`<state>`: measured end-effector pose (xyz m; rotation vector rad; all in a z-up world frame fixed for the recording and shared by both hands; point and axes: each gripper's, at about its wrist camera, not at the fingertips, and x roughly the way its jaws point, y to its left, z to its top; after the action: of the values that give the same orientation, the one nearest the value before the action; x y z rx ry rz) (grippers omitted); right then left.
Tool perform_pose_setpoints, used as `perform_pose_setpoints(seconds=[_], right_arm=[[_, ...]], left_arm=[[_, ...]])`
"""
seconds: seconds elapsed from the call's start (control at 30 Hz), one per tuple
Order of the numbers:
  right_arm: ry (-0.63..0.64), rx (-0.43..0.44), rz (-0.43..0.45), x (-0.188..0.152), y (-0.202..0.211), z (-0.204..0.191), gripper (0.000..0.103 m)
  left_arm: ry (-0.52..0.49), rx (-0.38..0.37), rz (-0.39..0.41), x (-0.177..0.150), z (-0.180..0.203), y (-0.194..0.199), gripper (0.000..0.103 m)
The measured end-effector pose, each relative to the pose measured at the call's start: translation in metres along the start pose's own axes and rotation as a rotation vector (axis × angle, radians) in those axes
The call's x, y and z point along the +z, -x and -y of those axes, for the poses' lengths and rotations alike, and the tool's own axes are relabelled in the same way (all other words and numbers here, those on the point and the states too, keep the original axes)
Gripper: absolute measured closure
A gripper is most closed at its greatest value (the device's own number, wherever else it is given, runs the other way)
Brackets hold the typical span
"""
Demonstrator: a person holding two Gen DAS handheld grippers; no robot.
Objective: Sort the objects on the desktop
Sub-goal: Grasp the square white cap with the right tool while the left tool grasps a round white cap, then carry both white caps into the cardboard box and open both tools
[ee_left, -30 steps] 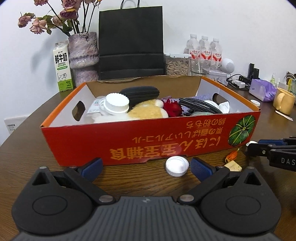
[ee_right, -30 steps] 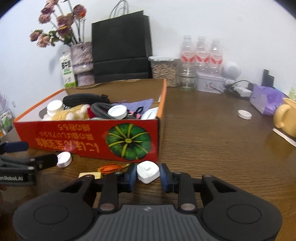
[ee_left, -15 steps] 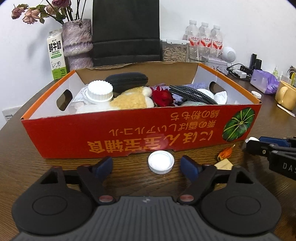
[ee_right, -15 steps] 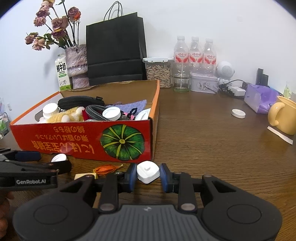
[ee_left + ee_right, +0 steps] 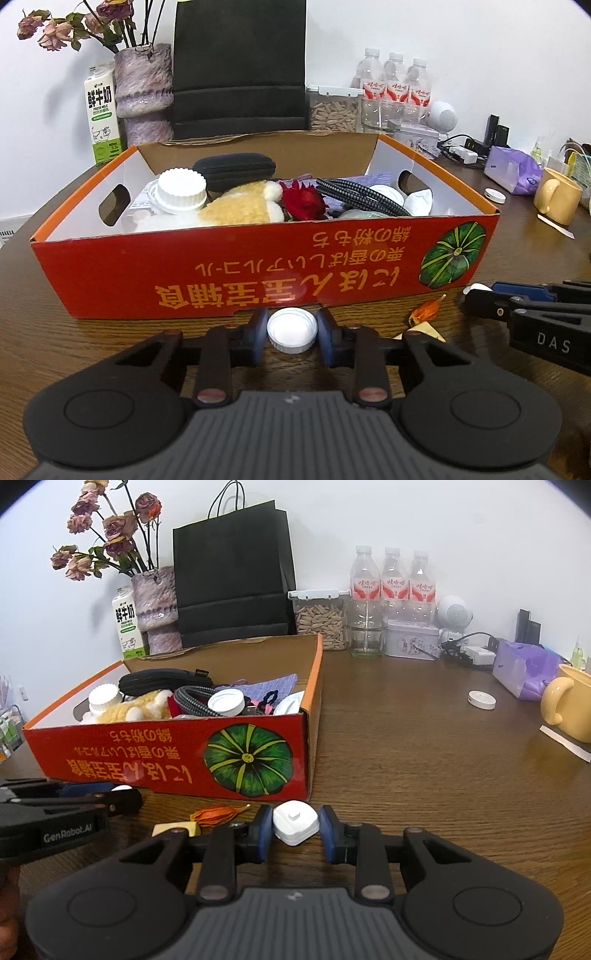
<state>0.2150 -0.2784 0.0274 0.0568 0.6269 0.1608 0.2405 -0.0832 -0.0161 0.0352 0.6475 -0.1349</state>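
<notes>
The left tongs (image 5: 291,332) are closing around a white bottle cap (image 5: 291,329) on the wooden surface (image 5: 424,757), pads at its sides, just before the red cardboard box (image 5: 258,269) at 12 o'clock. The right tongs (image 5: 295,827) sit clenched on a white square plug-like piece (image 5: 295,821); orange scrap (image 5: 214,814) at 9 o'clock.

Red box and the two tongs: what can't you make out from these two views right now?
- Red box floor: both views, buried under the piled things and the front wall.
- White cap between the closing left tongs: whether the pads touch it, left view, too close to tell.
- White block underside: right view, hidden by the right tongs gripping it.
- Person: a sliver at the right view's left edge.
</notes>
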Motion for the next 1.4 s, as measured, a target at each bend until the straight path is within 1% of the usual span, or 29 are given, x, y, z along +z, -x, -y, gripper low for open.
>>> perform_pose_setpoints(seconds=[0.2,0.33,0.43,0.5,0.57,0.7,0.87,1.03,1.23,1.33,1.4], right_arm=[[-0.015,0.011,-0.007,0.0,-0.001,0.002,0.077],[-0.02,0.011,-0.002,-0.001,0.0,0.002,0.077],[-0.013,0.011,0.045,-0.003,0.009,-0.002,0.077],[0.014,0.002,0.086,-0.005,0.017,-0.007,0.076],[0.04,0.004,0.118,-0.007,0.027,-0.014,0.077],[0.067,0.035,0.189,-0.005,0.048,-0.025,0.076],[0.098,0.056,0.249,0.011,0.062,-0.043,0.076],[0.121,0.07,0.277,0.035,0.056,-0.06,0.077],[0.113,0.07,0.296,0.067,0.032,-0.072,0.077],[0.089,0.075,0.298,0.081,0.016,-0.073,0.076],[0.069,0.075,0.304,0.089,0.005,-0.071,0.077]], left_arm=[[0.016,-0.015,0.002,0.0,-0.003,0.001,0.074],[0.027,-0.032,0.021,-0.001,-0.006,0.007,0.074],[0.03,-0.047,0.043,-0.001,-0.008,0.015,0.074],[0.03,-0.058,0.062,-0.001,-0.011,0.023,0.074],[0.029,-0.066,0.094,-0.001,-0.014,0.033,0.074],[0.046,-0.084,0.164,0.003,-0.024,0.054,0.074],[0.064,-0.077,0.242,0.018,-0.043,0.072,0.074],[0.076,-0.026,0.313,0.038,-0.067,0.08,0.074],[0.081,0.014,0.354,0.062,-0.086,0.07,0.074],[0.087,0.033,0.354,0.071,-0.092,0.057,0.074],[0.107,0.027,0.349,0.073,-0.098,0.049,0.074]])
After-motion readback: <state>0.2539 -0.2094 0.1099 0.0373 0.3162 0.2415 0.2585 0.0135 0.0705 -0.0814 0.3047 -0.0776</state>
